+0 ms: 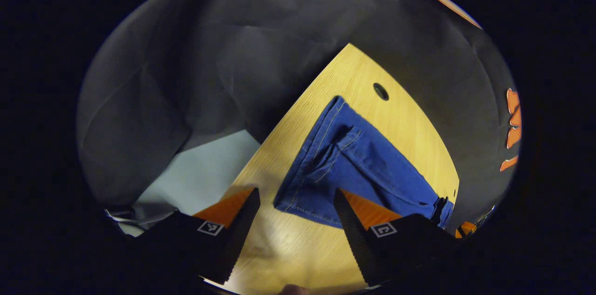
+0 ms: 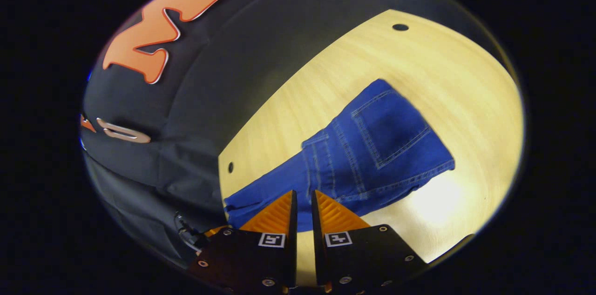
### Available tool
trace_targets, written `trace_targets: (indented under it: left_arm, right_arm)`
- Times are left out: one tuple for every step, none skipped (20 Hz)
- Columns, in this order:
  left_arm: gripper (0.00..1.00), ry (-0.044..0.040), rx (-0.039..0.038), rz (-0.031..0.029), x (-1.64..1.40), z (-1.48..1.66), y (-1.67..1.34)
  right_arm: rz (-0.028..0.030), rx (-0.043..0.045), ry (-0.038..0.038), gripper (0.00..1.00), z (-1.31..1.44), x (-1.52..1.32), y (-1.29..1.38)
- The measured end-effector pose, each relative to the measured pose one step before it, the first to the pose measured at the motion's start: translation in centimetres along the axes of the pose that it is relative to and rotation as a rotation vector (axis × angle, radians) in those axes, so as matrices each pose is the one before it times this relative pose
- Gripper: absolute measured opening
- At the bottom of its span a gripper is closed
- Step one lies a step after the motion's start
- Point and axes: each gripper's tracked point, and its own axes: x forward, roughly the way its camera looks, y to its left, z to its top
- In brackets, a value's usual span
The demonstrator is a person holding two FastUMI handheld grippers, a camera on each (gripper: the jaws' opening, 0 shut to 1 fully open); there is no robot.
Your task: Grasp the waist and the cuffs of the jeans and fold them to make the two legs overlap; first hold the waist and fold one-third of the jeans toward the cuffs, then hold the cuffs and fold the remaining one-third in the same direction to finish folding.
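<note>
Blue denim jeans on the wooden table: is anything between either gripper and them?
Nothing visible. The blue denim jeans lie alone on the pale wooden table, bare wood before the open left gripper.

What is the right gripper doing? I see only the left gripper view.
Observer: The right gripper is almost shut, with a thin gap and nothing between its fingers.
Operator: Where does it point?
Observer: At the jeans, about where the seat meets the leg. I cannot tell whether it touches them.
Operator: Which side of the jeans is up?
Observer: A back pocket faces up.
</note>
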Motion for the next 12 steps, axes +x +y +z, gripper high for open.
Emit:
trace_targets:
  left_arm:
    - [0.96, 0.00477, 0.00373, -0.01522, 0.846, -0.526, -0.293]
    - [1.00, 0.00092, 0.01069, 0.01467, -0.952, 0.923, 0.521]
    - [0.98, 0.00362, 0.01373, -0.01776, -0.026, -0.017, -0.629]
    - [0.98, 0.00482, -0.00537, -0.02262, -0.054, -0.219, -0.998]
    - [0.98, 0.00297, 0.00657, -0.02369, 0.585, 0.051, -1.126]
    - [0.98, 0.00214, 0.00095, -0.01333, 0.734, -0.149, -0.786]
    - [0.98, -0.00725, 0.00864, -0.00151, 0.644, 0.209, -0.275]
    - [0.98, -0.00104, -0.00129, -0.00222, 0.181, -0.009, -0.107]
    - [0.98, -0.01227, -0.00719, -0.00236, 0.015, 0.048, -0.018]
    - [0.98, -0.00440, 0.00010, 0.00502, -0.015, 0.200, 0.173]
    - [0.98, -0.01267, -0.00524, 0.01575, -0.053, 0.399, 0.138]
    - [0.97, -0.00464, -0.00447, 0.01991, 0.110, 0.032, -0.194]
  right_arm:
    - [0.01215, -0.00142, 0.00062, 0.17, -0.395, -0.206, 0.290]
    - [-0.01817, 0.00746, -0.01008, 0.17, -0.219, -0.334, -0.233]
    - [-0.03259, 0.01280, -0.01440, 0.17, 0.005, -0.011, -0.575]
    - [-0.01892, 0.01302, -0.01050, 0.17, -0.034, -0.173, -0.628]
    - [-0.01275, 0.01082, 0.00147, 0.31, -0.202, 0.042, -0.123]
    - [-0.00541, 0.00508, 0.00890, 0.44, -0.500, -0.281, 0.022]
    - [-0.00110, 0.00215, -0.00022, 0.56, -0.129, -0.046, 0.042]
    - [-0.00246, 0.00231, 0.00047, 0.69, -0.065, -0.065, 0.004]
    - [-0.00159, -0.00101, -0.00404, 0.82, 0.032, -0.126, -0.102]
    - [-0.00555, -0.00106, -0.00077, 0.83, 0.016, -0.118, -0.262]
    - [0.00287, 0.00113, 0.00036, 0.84, -0.041, -0.100, -0.136]
    - [-0.00259, 0.00669, 0.00671, 0.84, -0.162, -0.026, -0.202]
